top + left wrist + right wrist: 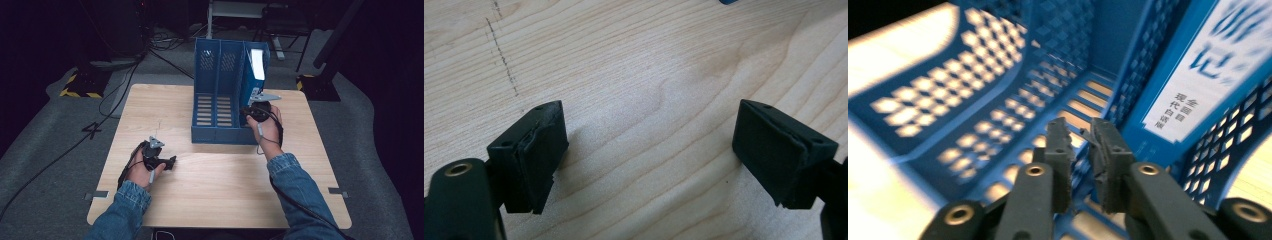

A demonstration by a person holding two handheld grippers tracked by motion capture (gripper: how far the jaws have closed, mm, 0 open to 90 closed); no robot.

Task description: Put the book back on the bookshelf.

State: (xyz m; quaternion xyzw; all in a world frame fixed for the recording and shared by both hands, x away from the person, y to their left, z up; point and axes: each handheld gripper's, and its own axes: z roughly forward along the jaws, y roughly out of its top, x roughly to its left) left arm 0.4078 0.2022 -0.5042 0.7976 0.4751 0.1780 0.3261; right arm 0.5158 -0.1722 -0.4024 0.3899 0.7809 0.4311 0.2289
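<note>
High view: blue plastic three-slot file rack (220, 95) stands mid-bench; the blue-and-white book (257, 64) already sits upright in its right slot.

Left gripper view: your left tool (649, 150) is spread, empty, over the light wooden bench (634, 65).

Right gripper view: your right tool (1082, 142) is nearly pressed together, pinching nothing, beside the book; judged, only withdrawal remains.

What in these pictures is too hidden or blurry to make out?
- Book label: right gripper view, print smeared by motion blur.
- Book's lower part: high view, hidden by the blue file rack wall.
- Right tool tips: high view, hidden behind the hand.
- Rack corner: left gripper view, cut off by the top edge.
</note>
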